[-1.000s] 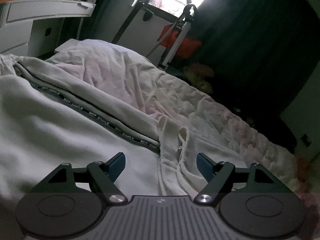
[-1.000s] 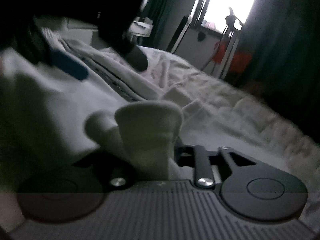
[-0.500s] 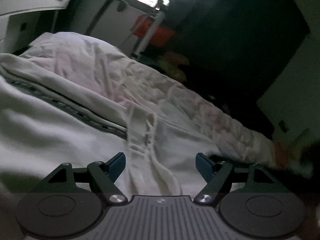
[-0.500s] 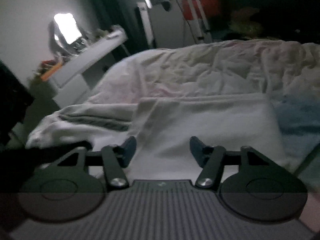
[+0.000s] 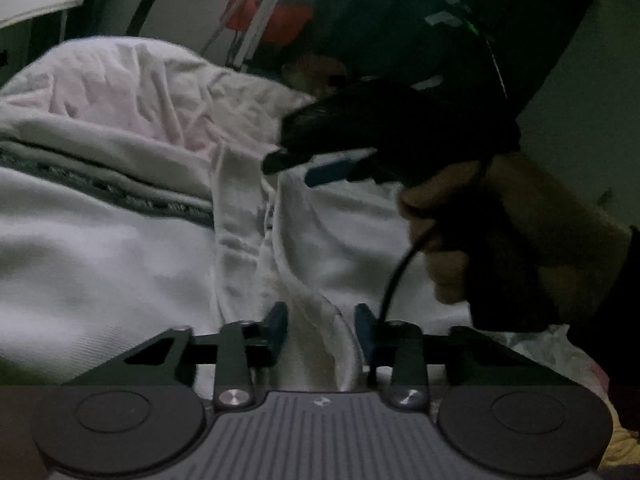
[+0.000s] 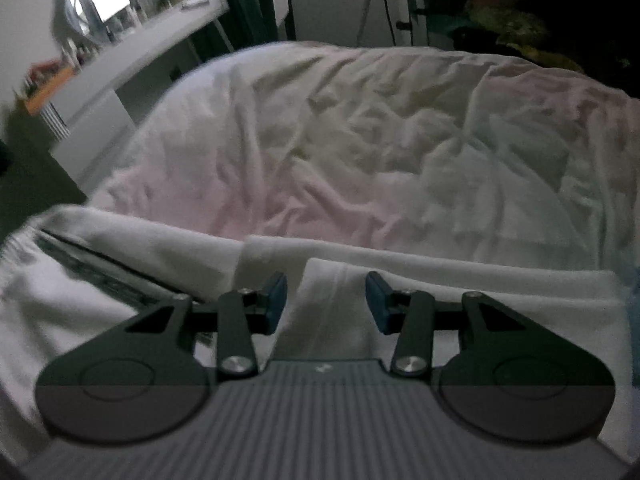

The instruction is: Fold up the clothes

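Note:
A white garment (image 5: 100,272) with a dark lettered stripe (image 5: 120,196) lies spread on the bed. In the left wrist view my left gripper (image 5: 321,330) is open, its blue pads on either side of a raised white fold (image 5: 316,344) of the garment. The right gripper shows in that view (image 5: 332,166), held in a hand above the garment on the right. In the right wrist view my right gripper (image 6: 326,300) is open over a folded white edge (image 6: 332,292) of the garment, with the stripe (image 6: 92,268) at left.
A wrinkled pale pink bedsheet (image 6: 360,140) covers the bed behind the garment. A white desk (image 6: 132,60) with clutter stands at far left. A metal stand with a red item (image 5: 272,16) and dark curtains stand beyond the bed.
My left gripper has narrowed around the white fold. The right gripper let go of the cloth it held a second ago, swung round, and now sits open low over the garment.

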Demonstrator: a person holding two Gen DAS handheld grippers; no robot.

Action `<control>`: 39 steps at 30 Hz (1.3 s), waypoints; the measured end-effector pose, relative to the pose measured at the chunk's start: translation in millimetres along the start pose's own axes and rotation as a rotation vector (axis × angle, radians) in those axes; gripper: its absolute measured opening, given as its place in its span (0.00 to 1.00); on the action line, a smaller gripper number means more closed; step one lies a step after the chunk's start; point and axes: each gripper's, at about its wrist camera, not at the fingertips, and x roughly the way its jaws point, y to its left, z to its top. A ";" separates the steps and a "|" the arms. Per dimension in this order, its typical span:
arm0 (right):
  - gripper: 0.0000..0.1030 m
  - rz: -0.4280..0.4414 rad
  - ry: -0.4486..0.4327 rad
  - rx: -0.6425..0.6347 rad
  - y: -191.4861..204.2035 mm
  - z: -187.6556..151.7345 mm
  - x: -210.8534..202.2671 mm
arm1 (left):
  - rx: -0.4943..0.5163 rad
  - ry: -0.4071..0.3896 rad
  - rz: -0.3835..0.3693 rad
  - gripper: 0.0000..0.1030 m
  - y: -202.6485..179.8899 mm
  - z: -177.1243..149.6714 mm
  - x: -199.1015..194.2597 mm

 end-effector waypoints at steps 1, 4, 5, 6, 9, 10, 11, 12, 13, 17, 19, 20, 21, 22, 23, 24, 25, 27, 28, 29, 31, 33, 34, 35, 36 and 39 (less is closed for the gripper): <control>0.34 -0.024 0.007 -0.023 3.2 -1.1 4.5 | 0.005 0.010 0.006 0.28 -0.2 -0.6 3.4; 0.16 -0.060 0.025 -0.046 7.3 -5.8 12.5 | 0.002 0.027 0.024 0.10 0.4 -2.1 9.3; 0.14 -0.076 0.028 -0.057 10.0 -6.9 12.2 | -0.004 0.025 0.021 0.08 1.1 -2.7 8.6; 0.14 -0.082 0.022 -0.081 13.5 -7.3 10.9 | -0.010 0.022 0.018 0.07 1.8 -3.2 7.9; 0.13 -0.062 -0.026 -0.095 19.0 -6.8 -1.3 | -0.026 0.002 0.005 0.06 2.5 -4.6 1.7; 0.13 -0.052 -0.046 -0.093 20.2 -6.4 -6.5 | -0.027 -0.018 0.000 0.06 1.6 -4.7 -4.7; 0.13 -0.039 -0.069 -0.094 21.4 -5.6 -11.9 | -0.029 -0.038 -0.005 0.06 0.7 -4.8 -11.1; 0.13 -0.026 -0.090 -0.093 22.2 -5.0 -15.3 | -0.032 -0.056 -0.008 0.06 0.2 -5.0 -17.0; 0.13 -0.020 -0.095 -0.088 22.5 -5.4 -15.4 | -0.044 -0.064 -0.003 0.06 1.7 -5.8 -19.8; 0.13 -0.034 -0.053 -0.100 23.5 -15.8 6.7 | -0.076 -0.013 0.016 0.06 9.0 -9.5 -10.3; 0.13 -0.047 -0.054 -0.115 23.7 -22.1 17.4 | -0.047 -0.001 0.038 0.07 6.3 -9.8 -6.6; 0.14 -0.046 -0.067 -0.106 22.3 -23.7 17.9 | -0.032 0.003 0.045 0.09 4.4 -9.3 -7.0; 0.15 -0.041 -0.079 -0.083 20.0 -24.1 15.6 | -0.018 0.005 0.052 0.11 2.6 -8.8 -7.8; 0.15 -0.039 -0.088 -0.069 18.3 -24.1 11.4 | -0.005 -0.002 0.062 0.16 1.2 -8.4 -10.2; 0.16 -0.046 -0.102 -0.071 18.1 -24.2 5.7 | 0.009 -0.012 0.072 0.33 -0.5 -8.1 -12.9; 0.16 -0.057 -0.125 -0.082 18.5 -24.6 -3.1 | 0.024 -0.029 0.081 0.44 -3.0 -8.2 -17.1; 0.18 -0.065 -0.148 -0.088 18.2 -25.1 -12.6 | 0.034 -0.049 0.083 0.50 -4.9 -7.7 -22.4; 0.29 -0.062 -0.196 -0.060 11.4 -26.6 -37.6 | 0.060 -0.091 0.109 0.66 -9.5 -6.0 -31.6; 0.43 -0.063 -0.225 -0.037 6.7 -28.5 -52.7 | 0.078 -0.113 0.126 0.68 -12.3 -5.5 -36.4; 0.59 -0.069 -0.253 -0.018 2.3 -31.5 -68.6 | 0.103 -0.135 0.146 0.71 -17.0 -6.2 -42.8; 0.72 -0.084 -0.302 0.011 -6.2 -40.0 -101.2 | 0.151 -0.171 0.191 0.73 -25.3 -5.1 -56.0; 0.76 -0.097 -0.343 0.033 -13.1 -53.2 -135.5 | 0.196 -0.226 0.211 0.82 -36.6 -5.0 -73.7; 0.79 -0.106 -0.365 0.043 -15.1 -62.8 -152.6 | 0.210 -0.249 0.218 0.83 -41.6 -5.9 -81.6; 0.79 -0.114 -0.386 0.051 -16.9 -72.8 -169.2 | 0.224 -0.273 0.225 0.85 -46.6 -6.8 -89.6; 0.79 -0.119 -0.404 0.058 -17.8 -84.2 -184.1 | 0.237 -0.295 0.232 0.85 -51.4 -7.8 -97.2; 0.79 -0.128 -0.442 0.063 -17.8 -118.0 -220.5 | 0.261 -0.319 0.229 0.89 -61.9 -15.3 -110.7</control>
